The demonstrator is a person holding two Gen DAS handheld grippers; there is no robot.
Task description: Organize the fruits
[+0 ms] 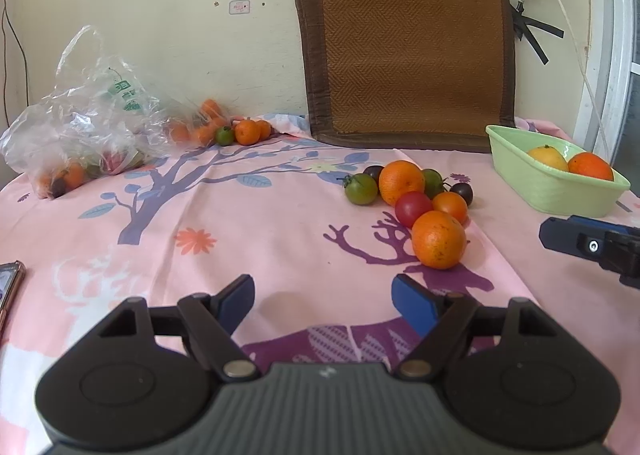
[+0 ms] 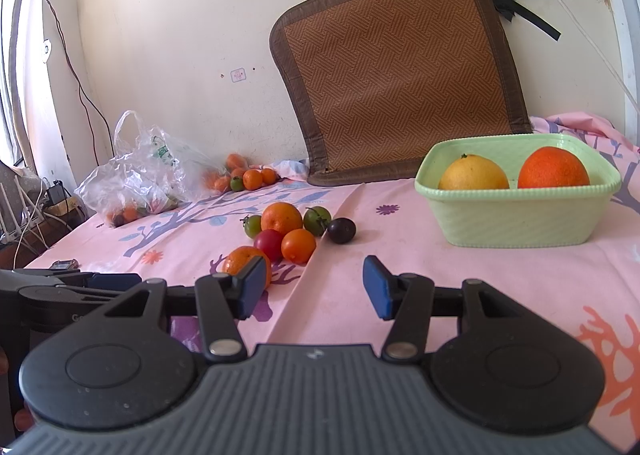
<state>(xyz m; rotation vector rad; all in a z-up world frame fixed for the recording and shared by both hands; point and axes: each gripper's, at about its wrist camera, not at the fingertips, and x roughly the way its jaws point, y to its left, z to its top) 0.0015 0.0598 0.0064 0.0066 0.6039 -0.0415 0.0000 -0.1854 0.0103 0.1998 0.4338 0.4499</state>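
Left tool (image 1: 323, 305): blue pads spread wide, nothing between them, poised low over the pink printed cloth (image 1: 248, 223)
Right tool (image 2: 315, 287): jaws likewise wide apart and empty; its tip shows in the left view at 3 o'clock
Loose fruit: a cluster at 1 o'clock from the left tool, led by the nearest orange (image 1: 439, 239), with a red tomato (image 1: 413, 208) touching it behind, a larger orange (image 1: 401, 182) further back, plus green tomatoes (image 1: 361, 188) and dark plums (image 1: 462, 192)
Green basket (image 2: 516, 223): at 1 o'clock from the right tool, well apart from the cluster, holding a yellow citrus (image 2: 473, 172) and an orange fruit (image 2: 553, 168) side by side
Plastic bag (image 1: 86, 115): at 10 o'clock by the wall, more small fruit spilling beside it
Woven mat (image 1: 406, 55): leaning upright against the wall
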